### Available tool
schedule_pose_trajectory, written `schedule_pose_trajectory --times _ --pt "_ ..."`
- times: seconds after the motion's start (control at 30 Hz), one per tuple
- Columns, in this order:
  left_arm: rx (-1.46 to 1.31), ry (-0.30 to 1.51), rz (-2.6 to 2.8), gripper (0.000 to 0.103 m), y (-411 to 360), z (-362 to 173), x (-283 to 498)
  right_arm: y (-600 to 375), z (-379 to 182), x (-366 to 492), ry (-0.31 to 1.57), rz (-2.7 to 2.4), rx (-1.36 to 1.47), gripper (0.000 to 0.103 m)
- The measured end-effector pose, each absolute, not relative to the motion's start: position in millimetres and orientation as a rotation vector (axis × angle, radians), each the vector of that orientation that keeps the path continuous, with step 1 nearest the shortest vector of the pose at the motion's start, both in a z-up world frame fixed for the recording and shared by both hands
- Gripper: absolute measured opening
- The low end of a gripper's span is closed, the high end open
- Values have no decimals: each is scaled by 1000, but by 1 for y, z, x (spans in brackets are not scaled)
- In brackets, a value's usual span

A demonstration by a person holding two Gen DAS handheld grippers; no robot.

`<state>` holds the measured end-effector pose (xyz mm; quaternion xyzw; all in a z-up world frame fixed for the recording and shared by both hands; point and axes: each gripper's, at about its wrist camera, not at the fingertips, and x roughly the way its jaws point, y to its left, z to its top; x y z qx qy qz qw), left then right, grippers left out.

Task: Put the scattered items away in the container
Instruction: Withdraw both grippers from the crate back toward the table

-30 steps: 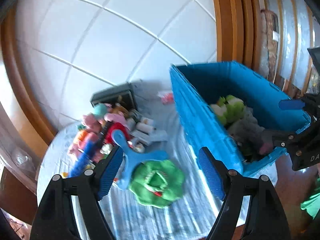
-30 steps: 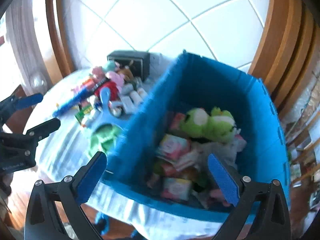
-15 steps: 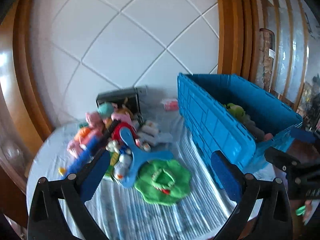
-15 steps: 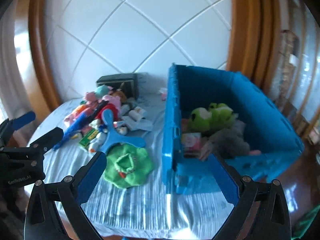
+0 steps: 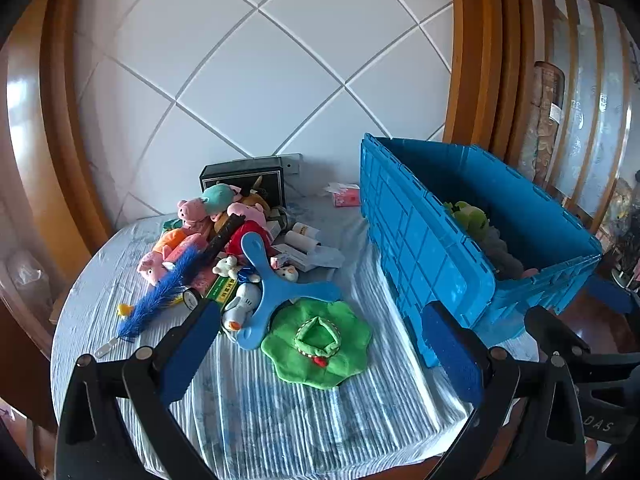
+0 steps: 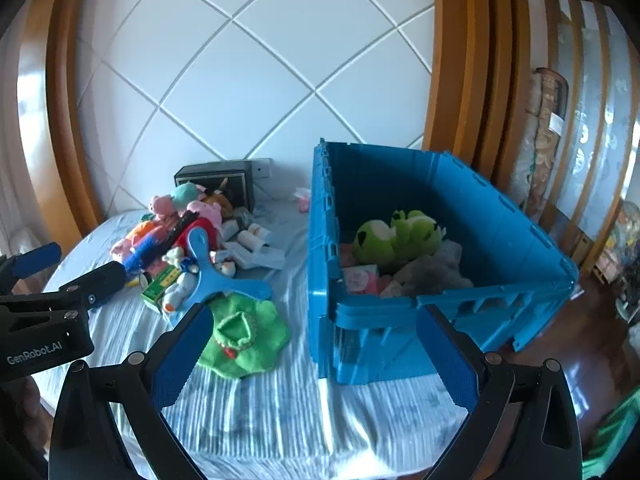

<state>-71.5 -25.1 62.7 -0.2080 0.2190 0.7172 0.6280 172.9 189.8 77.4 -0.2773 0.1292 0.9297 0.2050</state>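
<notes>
A blue crate stands on the right of the cloth-covered round table. Inside the crate lie a green frog plush, a grey plush and pink packs. Left of it is a scattered pile: pig plushes, a blue boomerang, a blue feathery stick, small boxes and tubes. A green petal-edged cloth lies nearest. My left gripper hovers open and empty before that cloth. My right gripper is open and empty in front of the crate's near-left corner.
A black box and a pink tissue pack sit at the back by the tiled wall. Wooden frames flank the wall. The table's front edge is close below both grippers. Each gripper shows at the edge of the other's view.
Both grippers drew back from the crate toward the table's front edge. The left jaws spread wider. The right view swung from over the crate's inside to its front corner.
</notes>
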Motion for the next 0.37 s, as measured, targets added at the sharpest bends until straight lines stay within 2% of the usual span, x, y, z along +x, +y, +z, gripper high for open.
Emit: schedule_pose_trajectory --times 0.37 --pt "-438 515 1655 102 -24 66 -56 208 78 182 379 2601 -749 103"
